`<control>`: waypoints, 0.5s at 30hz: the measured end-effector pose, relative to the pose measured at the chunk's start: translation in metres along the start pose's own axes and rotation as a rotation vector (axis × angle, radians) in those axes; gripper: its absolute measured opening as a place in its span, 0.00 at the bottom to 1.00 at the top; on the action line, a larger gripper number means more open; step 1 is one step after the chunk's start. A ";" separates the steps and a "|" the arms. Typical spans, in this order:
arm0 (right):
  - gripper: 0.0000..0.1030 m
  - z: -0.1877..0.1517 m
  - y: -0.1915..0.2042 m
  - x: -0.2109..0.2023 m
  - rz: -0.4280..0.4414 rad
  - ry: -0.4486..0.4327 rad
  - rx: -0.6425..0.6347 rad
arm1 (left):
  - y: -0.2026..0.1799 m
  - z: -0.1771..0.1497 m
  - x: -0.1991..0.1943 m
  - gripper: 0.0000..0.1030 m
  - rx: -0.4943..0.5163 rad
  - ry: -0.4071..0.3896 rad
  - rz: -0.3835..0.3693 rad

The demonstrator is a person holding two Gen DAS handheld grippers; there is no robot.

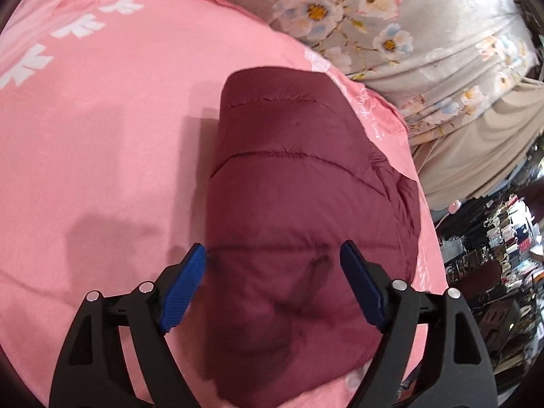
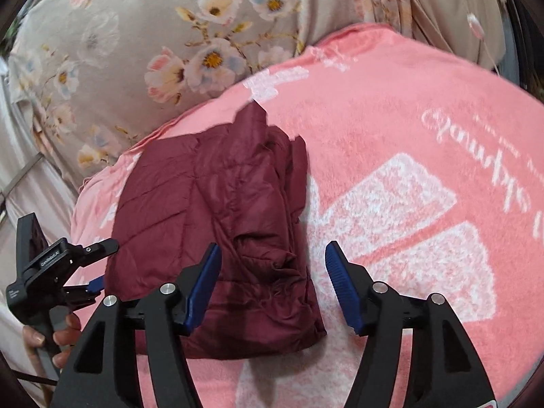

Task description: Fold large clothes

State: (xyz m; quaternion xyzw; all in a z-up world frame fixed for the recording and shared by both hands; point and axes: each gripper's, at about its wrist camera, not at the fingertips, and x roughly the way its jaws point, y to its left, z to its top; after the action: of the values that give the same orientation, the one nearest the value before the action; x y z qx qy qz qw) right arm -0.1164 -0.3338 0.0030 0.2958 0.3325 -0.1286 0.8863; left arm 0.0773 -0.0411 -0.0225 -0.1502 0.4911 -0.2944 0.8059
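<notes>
A dark maroon quilted puffer jacket lies folded into a compact bundle on a pink blanket. It also shows in the right wrist view, with layered folded edges along its right side. My left gripper is open and empty, hovering just above the near end of the bundle. My right gripper is open and empty, above the bundle's right edge. The left gripper also appears at the left of the right wrist view, beside the jacket's left edge, held by a hand.
The pink blanket with white prints covers the bed. A grey floral duvet lies bunched behind it, also seen in the right wrist view. Cluttered shelves stand beyond the bed's right edge.
</notes>
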 end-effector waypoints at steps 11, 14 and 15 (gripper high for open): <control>0.64 -0.002 -0.002 0.029 0.041 0.057 0.059 | -0.006 0.011 0.026 0.90 -0.034 0.021 0.068; 0.65 -0.003 -0.002 0.033 0.050 0.063 0.065 | -0.006 0.011 0.030 0.92 -0.032 0.024 0.072; 0.65 -0.004 -0.002 0.034 0.052 0.066 0.067 | -0.006 0.011 0.030 0.92 -0.034 0.026 0.071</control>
State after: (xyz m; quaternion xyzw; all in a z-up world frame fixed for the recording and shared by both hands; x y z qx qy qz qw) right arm -0.0941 -0.3337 -0.0223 0.3378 0.3491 -0.1066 0.8675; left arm 0.0953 -0.0651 -0.0359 -0.1424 0.5116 -0.2593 0.8067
